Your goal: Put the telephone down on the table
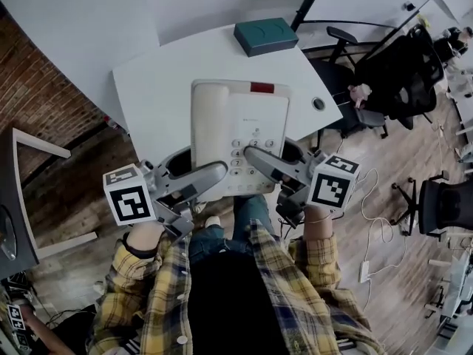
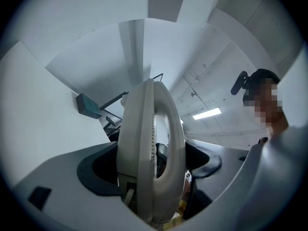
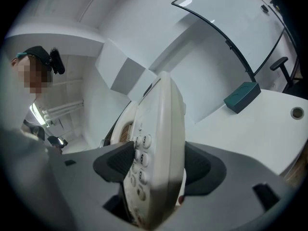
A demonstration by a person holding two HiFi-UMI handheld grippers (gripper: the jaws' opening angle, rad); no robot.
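The telephone (image 1: 240,135) is carried between both grippers at its near end. Beyond the jaws its far end reaches over the white surface (image 1: 155,87), and the head view does not settle whether its base touches there. The left gripper (image 1: 211,174) has its 2 jaws closed across the handset side. In the left gripper view the cream body (image 2: 149,153) stands edge-on between the dark pads, filling the gap, with the handset's curved back against the pad on 1 side. The right gripper (image 1: 259,157) is clamped the same way on the keypad side. In the right gripper view 1 pad bears on the number keys and the other on the underside of the shell (image 3: 159,143). A teal box (image 1: 266,35) lies well beyond the jaws at the far edge of the surface, clear of where the telephone would land. Judging by its look, this is a rigid, hollow plastic shell, fairly light, smooth and rather slippery. The pads likely hold it by squeeze alone, so an even grip from both sides matters. The handset probably sits loose in its cradle and could tip out if the body tilts, so keeping it level while lowering seems wise. The side edges near the jaws look like the sound places to hold, though the pad on the keys may press them.
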